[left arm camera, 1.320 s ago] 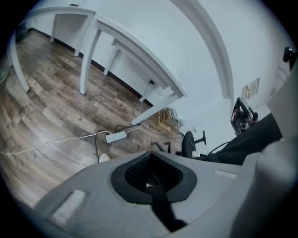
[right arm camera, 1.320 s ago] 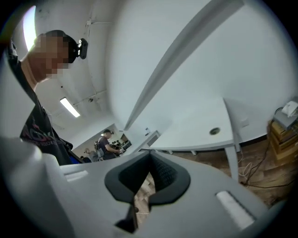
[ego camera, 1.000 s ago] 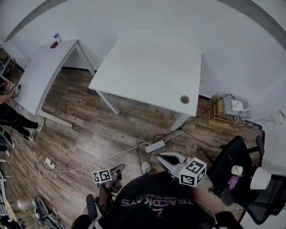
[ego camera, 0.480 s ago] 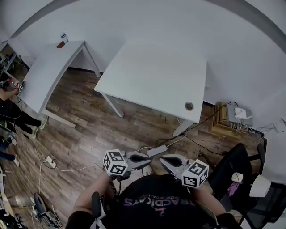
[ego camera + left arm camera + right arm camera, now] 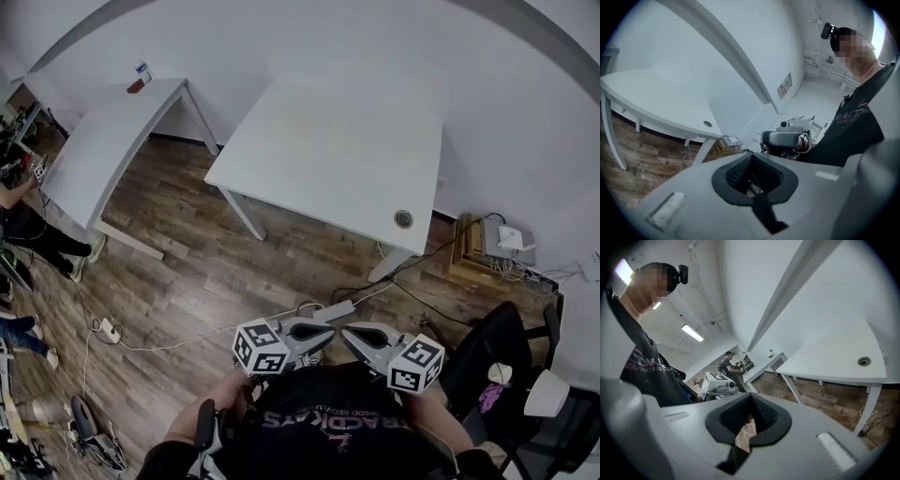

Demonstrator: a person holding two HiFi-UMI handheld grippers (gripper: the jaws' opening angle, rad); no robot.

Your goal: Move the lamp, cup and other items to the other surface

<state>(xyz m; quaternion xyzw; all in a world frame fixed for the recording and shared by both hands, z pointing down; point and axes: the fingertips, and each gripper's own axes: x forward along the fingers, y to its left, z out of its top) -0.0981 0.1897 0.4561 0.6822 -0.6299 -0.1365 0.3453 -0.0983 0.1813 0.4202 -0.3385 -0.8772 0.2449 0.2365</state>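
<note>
hovering low over the wooden floor (image 5: 187, 272) near the person's chest, both tools sit side by side with their tips pointing at each other. at far left, a long white bench (image 5: 103, 150) carries two small items (image 5: 139, 75) at its far end, too small to identify. to the right stands a second white bench (image 5: 328, 150), its top bare except for a round cable hole (image 5: 403, 218). a power strip (image 5: 330, 312) lies on the floor in front of it. the left gripper (image 5: 317, 333) has its fingers pressed together with nothing between them. the right gripper (image 5: 361, 337) is the same, fingers closed and empty. further right, a wooden crate (image 5: 469, 248) holds a white box (image 5: 509, 239) with cables. at lower right, a black office chair (image 5: 497, 342) carries a white cone-shaped item (image 5: 547, 394); i cannot tell whether it is the lamp or the cup. it is well apart from both benches.
</note>
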